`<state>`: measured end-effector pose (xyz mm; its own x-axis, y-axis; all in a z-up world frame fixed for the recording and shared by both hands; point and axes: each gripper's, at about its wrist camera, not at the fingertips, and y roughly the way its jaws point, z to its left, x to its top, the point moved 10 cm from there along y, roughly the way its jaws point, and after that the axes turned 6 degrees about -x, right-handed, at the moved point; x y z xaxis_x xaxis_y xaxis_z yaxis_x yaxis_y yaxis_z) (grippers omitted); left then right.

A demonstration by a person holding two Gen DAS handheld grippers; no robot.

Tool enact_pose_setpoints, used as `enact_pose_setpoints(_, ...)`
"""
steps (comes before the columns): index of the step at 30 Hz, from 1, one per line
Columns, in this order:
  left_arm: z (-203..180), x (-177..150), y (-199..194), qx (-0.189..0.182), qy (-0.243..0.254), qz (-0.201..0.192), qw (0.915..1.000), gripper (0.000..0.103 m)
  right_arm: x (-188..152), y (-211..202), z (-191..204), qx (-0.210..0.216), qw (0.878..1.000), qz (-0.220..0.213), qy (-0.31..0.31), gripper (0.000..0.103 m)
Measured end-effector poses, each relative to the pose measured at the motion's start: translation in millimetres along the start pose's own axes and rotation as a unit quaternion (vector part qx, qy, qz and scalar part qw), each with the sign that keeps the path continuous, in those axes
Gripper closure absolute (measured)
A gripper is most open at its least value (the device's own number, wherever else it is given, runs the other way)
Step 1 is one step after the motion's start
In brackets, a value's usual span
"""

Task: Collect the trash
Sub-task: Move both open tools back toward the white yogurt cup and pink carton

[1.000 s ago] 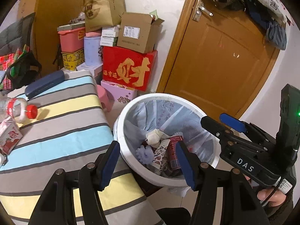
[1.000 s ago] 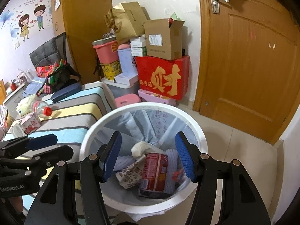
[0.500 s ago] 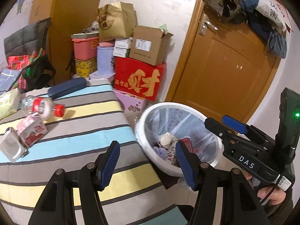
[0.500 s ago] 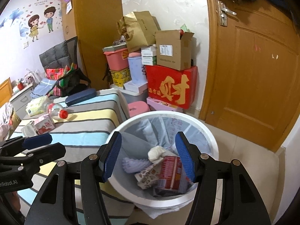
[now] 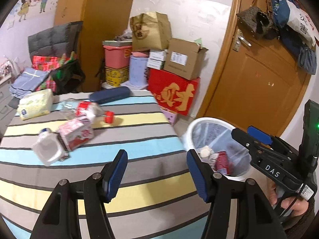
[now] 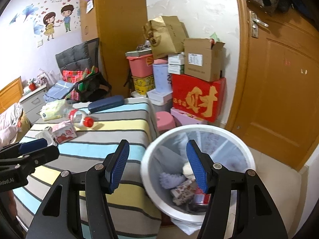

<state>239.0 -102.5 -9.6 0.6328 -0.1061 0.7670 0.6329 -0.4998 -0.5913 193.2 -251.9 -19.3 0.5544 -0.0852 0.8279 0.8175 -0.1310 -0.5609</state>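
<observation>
Your left gripper (image 5: pixel 156 172) hangs over the striped worktop (image 5: pixel 139 191), fingers (image 5: pixel 116 172) spread, nothing between them. Your right gripper (image 6: pixel 157 166) sits above the near rim of the white trash bin (image 6: pixel 242 145), fingers (image 6: pixel 196 167) spread and empty too.

From the left gripper, trash on the worktop lies at 10 to 11 o'clock: white tub (image 5: pixel 47 151), pink milk carton (image 5: pixel 76 133) touching it, clear bottle with red cap (image 5: pixel 87 110) just beyond. Tissue pack (image 5: pixel 35 104) and blue case (image 5: pixel 109 95) further out. Bin at 2 o'clock, crumpled wrappers and a red can (image 5: pixel 222 162) inside.
</observation>
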Motion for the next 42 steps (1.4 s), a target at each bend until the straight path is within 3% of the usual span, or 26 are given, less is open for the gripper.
enact_pose_setpoints(14, 99.1, -2.5, -38.5, 0.076, -0.051, -0.022, 0.9955, 0.042, 2.8, 15.1, 59.6, 0.05, 0.998, 0.01, -0.025, 0.042)
enact_pose_setpoints(21, 153.8, -17.1, -44.5, 0.115, -0.076, -0.008, 0.9904, 0.042, 1.8, 27.9, 90.0, 0.071, 0.996, 0.021, -0.048, 0.042)
enact_pose_setpoints(34, 216.5, -23.0, -14.3, 0.127, -0.104, 0.024, 0.9861, 0.039, -3.2, 52.3, 130.5, 0.096, 0.992, 0.047, -0.067, 0.042)
enact_pose_setpoints(37, 217.6, -14.1, -5.4, 0.107, -0.109, 0.014, 0.9881, 0.039, -4.0, 59.7, 138.0, 0.099, 0.991, 0.055, -0.069, 0.042)
enact_pose_setpoints(42, 231.4, -16.1, 13.9, 0.136, -0.089, 0.042, 0.9858, 0.039, -4.8, 66.5, 149.8, 0.108, 0.99, 0.065, -0.07, 0.042)
